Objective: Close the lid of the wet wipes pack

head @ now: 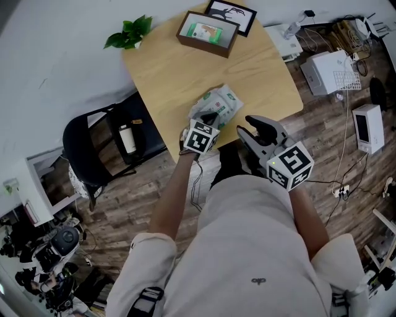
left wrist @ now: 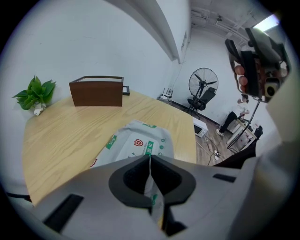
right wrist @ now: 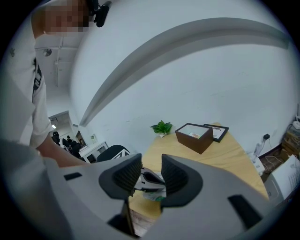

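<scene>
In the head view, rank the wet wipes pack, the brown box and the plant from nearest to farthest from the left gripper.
1. wet wipes pack: at the tips of the left gripper, its edge pinched between the shut jaws, near side of the table.
2. brown box: far side of the table, straight ahead.
3. plant: far left corner, farthest.

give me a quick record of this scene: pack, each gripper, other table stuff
pack: wet wipes pack lying on the wooden table, near its front edge
left: left gripper shut on the pack's near edge
right: right gripper open, empty, apart from the pack
lid: not made out in these views
also on table: brown box, picture frame, plant
</scene>
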Demonstrator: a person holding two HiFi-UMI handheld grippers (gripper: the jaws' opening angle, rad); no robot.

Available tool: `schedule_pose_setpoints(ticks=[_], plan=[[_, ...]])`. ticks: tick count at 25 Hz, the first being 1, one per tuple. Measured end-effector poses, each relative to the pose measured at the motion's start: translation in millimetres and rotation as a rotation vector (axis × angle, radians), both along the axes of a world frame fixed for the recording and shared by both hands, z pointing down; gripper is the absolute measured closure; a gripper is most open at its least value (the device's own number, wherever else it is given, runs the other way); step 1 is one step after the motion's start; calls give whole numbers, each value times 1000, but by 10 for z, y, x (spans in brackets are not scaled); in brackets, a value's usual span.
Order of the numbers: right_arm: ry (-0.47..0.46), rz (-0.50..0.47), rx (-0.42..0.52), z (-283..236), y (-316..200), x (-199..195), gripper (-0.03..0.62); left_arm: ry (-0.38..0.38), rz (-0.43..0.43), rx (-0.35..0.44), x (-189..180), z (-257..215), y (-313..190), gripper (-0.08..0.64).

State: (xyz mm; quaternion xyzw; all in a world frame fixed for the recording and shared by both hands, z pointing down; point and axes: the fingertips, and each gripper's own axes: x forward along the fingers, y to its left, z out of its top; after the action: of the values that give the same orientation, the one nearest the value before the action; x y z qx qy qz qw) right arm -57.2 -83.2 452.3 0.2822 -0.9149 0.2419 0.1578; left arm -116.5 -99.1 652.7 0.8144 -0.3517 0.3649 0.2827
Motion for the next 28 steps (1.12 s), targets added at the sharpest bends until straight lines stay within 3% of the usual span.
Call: schedule_pose_setpoints(ticks=[6, 12, 24, 28], plan=[[-24, -34, 32, -146, 11, -40, 462, -42, -40, 5, -50, -57, 53, 548], [-50, -79, 57, -288, 24, 82, 462, -38, -117, 16, -36, -230, 150, 548], [-113, -270, 121, -604, 245, 425, 472, -50, -386, 77, 134, -669, 536, 548], [-129, -331, 141, -681, 365, 633, 487, -46, -468, 150, 321, -898, 687, 548]])
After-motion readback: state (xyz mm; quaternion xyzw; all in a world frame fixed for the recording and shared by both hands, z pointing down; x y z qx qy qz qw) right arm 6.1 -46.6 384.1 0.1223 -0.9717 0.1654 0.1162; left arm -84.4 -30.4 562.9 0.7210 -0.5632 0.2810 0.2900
